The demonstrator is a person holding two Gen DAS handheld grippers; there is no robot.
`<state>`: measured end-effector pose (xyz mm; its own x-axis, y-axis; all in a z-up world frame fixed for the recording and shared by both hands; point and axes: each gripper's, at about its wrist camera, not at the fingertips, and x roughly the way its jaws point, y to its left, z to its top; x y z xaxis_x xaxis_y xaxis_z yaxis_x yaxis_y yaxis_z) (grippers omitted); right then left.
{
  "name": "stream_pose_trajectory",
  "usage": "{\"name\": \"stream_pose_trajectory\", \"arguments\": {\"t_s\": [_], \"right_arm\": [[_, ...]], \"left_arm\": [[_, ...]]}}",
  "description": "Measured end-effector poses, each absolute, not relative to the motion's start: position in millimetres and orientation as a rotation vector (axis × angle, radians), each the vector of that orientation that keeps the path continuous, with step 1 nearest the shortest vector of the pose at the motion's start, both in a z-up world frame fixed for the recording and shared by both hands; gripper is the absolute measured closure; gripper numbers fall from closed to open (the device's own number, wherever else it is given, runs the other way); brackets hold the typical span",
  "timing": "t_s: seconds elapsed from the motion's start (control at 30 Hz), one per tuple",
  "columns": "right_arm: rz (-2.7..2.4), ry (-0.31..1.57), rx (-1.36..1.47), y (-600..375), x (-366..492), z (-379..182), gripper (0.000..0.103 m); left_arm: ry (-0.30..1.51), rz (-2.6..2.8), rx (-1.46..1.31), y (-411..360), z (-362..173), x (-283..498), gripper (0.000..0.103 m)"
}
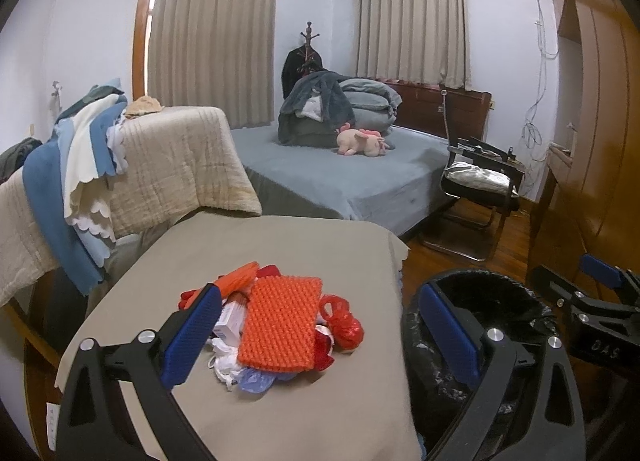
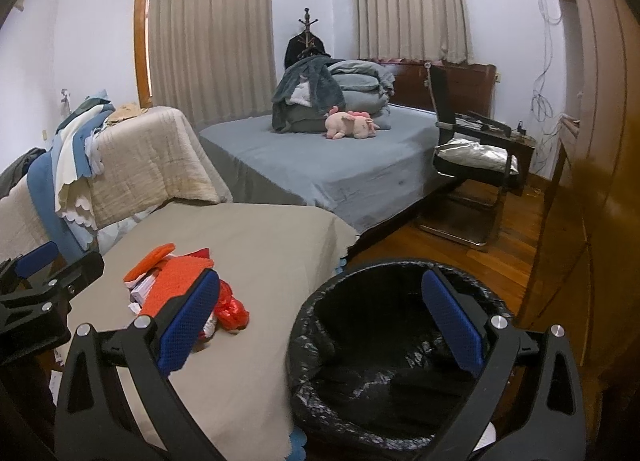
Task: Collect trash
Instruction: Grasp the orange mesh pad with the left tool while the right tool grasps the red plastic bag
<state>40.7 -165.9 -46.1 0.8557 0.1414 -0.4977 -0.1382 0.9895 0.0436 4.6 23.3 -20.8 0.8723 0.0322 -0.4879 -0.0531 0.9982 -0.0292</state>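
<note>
Left wrist view: the left gripper (image 1: 320,337) has its jaws spread wide with nothing in them. Between the jaws, on the desk (image 1: 280,249) with the tan cloth, lies the trash pile (image 1: 276,325). An orange bumpy pad (image 1: 280,325) sits on top. A red plastic bag (image 1: 346,323) lies beside it, nearer the right jaw. White and blue scraps lie close to the left jaw. The black-lined trash bin (image 1: 492,301) stands behind the right jaw.

Right wrist view: the right gripper (image 2: 320,331) also has its jaws spread, holding nothing. The trash bin (image 2: 384,345) sits between the jaws, closer to the right one. The trash pile (image 2: 176,281) lies behind the left jaw on the desk (image 2: 256,237).
</note>
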Motion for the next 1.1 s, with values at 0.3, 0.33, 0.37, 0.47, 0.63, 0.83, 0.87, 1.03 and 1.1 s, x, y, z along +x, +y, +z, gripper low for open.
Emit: {"name": "stream_pose_trajectory", "arguments": {"t_s": [0.3, 0.33, 0.37, 0.47, 0.63, 0.83, 0.87, 1.03, 1.1], "right_arm": [[0.215, 0.57, -0.027, -128.6, 76.0, -72.3, 0.005], [0.225, 0.576, -0.03, -123.3, 80.7, -77.8, 0.005], [0.233, 0.583, -0.035, -118.5, 85.2, -82.9, 0.005], [0.249, 0.611, -0.056, -103.5, 101.4, -100.0, 0.005], [0.286, 0.667, -0.062, -84.2, 127.8, -128.7, 0.009], [0.332, 0.741, -0.115, -57.3, 155.0, -162.2, 0.022], [0.334, 0.75, -0.122, -54.3, 158.1, -168.0, 0.022], [0.352, 0.8, -0.159, -42.0, 167.4, -191.4, 0.024], [0.355, 0.811, -0.164, -40.0, 170.2, -197.1, 0.025]], "left_arm": [[0.541, 0.089, -0.083, 63.9, -48.0, 17.3, 0.006], [0.542, 0.095, -0.082, 68.4, -51.6, 19.1, 0.006], [0.55, 0.108, -0.077, 73.6, -56.7, 21.6, 0.006], [0.574, 0.14, -0.065, 87.0, -71.5, 29.6, 0.006], [0.6, 0.167, -0.077, 108.4, -91.9, 43.7, 0.007], [0.627, 0.156, -0.108, 124.0, -113.4, 63.4, 0.014], [0.631, 0.156, -0.108, 124.7, -116.1, 65.8, 0.015], [0.663, 0.143, -0.105, 127.6, -132.0, 76.7, 0.021], [0.671, 0.138, -0.105, 127.4, -135.9, 78.5, 0.022]]}}
